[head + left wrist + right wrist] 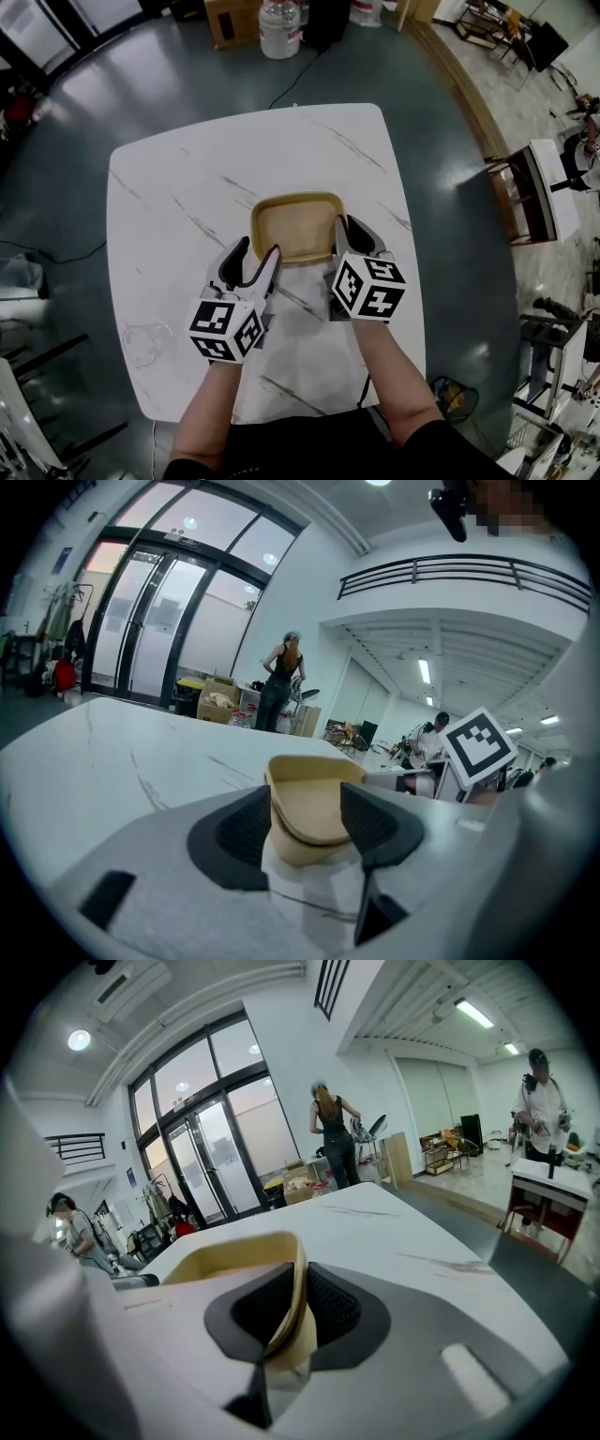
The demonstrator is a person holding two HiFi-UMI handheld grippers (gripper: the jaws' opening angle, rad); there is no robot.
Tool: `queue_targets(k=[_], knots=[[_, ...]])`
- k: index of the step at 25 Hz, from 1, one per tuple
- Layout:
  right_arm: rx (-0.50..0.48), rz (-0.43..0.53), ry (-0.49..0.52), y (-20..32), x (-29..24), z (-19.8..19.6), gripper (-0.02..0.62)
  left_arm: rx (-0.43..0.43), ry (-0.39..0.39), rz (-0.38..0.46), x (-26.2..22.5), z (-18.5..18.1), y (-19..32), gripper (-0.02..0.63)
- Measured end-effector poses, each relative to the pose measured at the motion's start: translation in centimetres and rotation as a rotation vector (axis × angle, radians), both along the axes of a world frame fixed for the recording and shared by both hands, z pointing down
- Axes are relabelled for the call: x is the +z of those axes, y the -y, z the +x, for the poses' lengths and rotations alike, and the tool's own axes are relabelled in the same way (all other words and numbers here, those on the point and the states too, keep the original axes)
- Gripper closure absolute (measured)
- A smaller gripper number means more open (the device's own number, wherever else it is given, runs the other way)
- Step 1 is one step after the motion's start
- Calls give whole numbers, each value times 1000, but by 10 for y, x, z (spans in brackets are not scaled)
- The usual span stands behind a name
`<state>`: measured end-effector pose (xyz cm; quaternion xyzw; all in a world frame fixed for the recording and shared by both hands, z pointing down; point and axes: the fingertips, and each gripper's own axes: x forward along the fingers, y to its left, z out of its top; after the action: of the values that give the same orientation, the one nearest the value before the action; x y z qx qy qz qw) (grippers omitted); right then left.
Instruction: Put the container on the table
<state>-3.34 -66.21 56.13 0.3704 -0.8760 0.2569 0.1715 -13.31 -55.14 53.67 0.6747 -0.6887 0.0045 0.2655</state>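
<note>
Head view looks steeply down on a white marbled surface [169,206] with a shallow tan container [295,225] near its middle, long side toward the person. The right tongs [349,230] are clamped on the container's right wall; the right gripper view shows that thin tan wall pinched between the two dark pads, one pad inside the container and one outside. The left tongs [261,248] stand wide apart at the container's near left corner, and the left gripper view shows that rounded corner framed between the pads, without a firm squeeze on it. The container lies low against the surface and roughly level; whether its base fully rests there I cannot tell. A large water bottle [279,28] stands on the grey floor beyond the far edge.
</note>
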Motion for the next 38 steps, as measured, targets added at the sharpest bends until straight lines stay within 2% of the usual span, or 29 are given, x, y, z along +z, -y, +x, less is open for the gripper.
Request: queue_targets(k=[3,8,12,17,20,23,28,31,38], knots=[[-31,24,1,-3,-6,-4,533,0,2,5,-2,-1,-1,387],[-38,54,-25,-8,-12,-2,524,3,13,14,-7,-1,-4,387],[-9,43,-2,-14,-23,3,523,-1,19,16,-13,0,-10,387],[30,87,-14,-24,-42,14,511,-9,20,49,-27,-4,-21,387],[58,86,37,-35,-59,20,508,9,23,80,-41,1,-29,396],[69,128,55,-46,-83,23,515,33,26,125,-59,7,-38,428],[88,199,76,-77,-114,24,557,34,35,210,-93,1,-66,576],[95,225,80,-94,-127,24,595,50,28,243,-108,1,-82,597],[78,264,87,-136,-154,14,596,88,26,267,-129,2,-113,606]])
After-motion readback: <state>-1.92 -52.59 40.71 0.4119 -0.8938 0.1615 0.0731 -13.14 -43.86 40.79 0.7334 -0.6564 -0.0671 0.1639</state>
